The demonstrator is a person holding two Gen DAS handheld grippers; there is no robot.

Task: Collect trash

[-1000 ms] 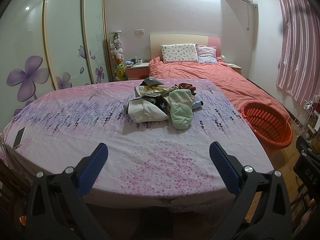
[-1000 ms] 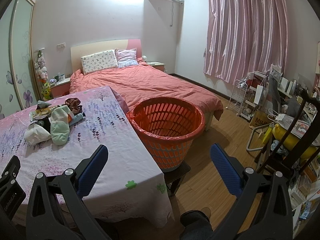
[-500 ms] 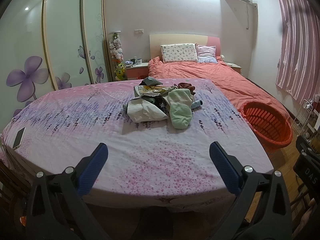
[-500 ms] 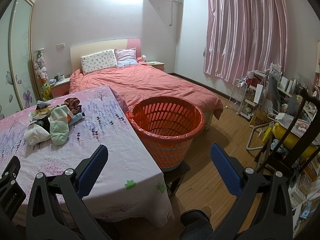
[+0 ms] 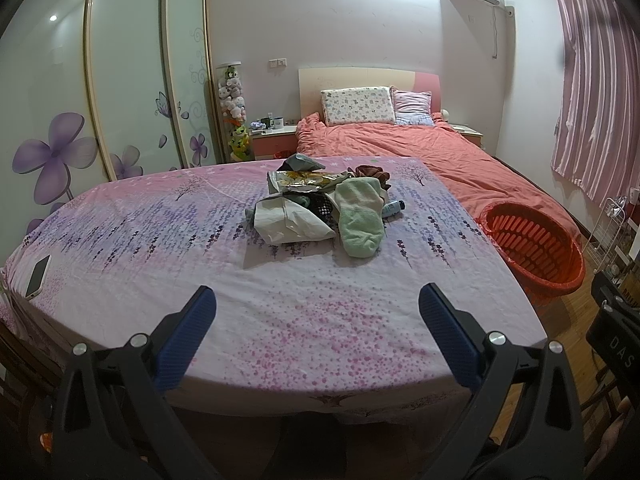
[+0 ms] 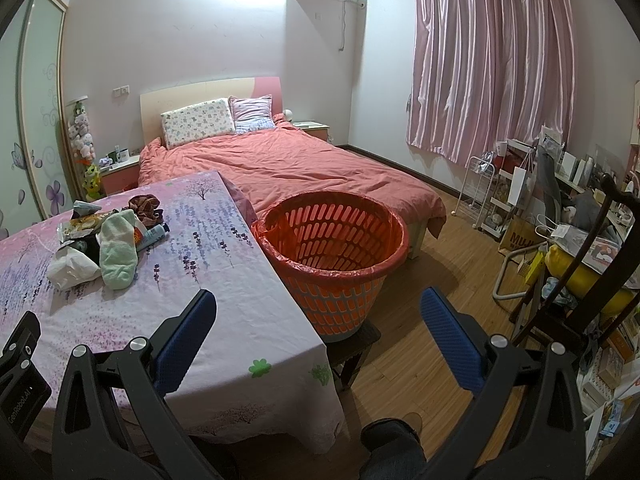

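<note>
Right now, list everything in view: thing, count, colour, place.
table: one, pink floral cloth, foreground
trash pile: one, mixed, mid-table
towel: one, green, on the pile
white bag: one, pile's left side
tube: one, blue-grey, pile's right
phone: one, white, table's left edge
basket: one, orange, empty, on a stool right of table
bed: one, coral cover, behind table
pillows: two, at headboard
curtain: pink, right wall
left gripper: open, over table's near edge
right gripper: open, near basket
</note>
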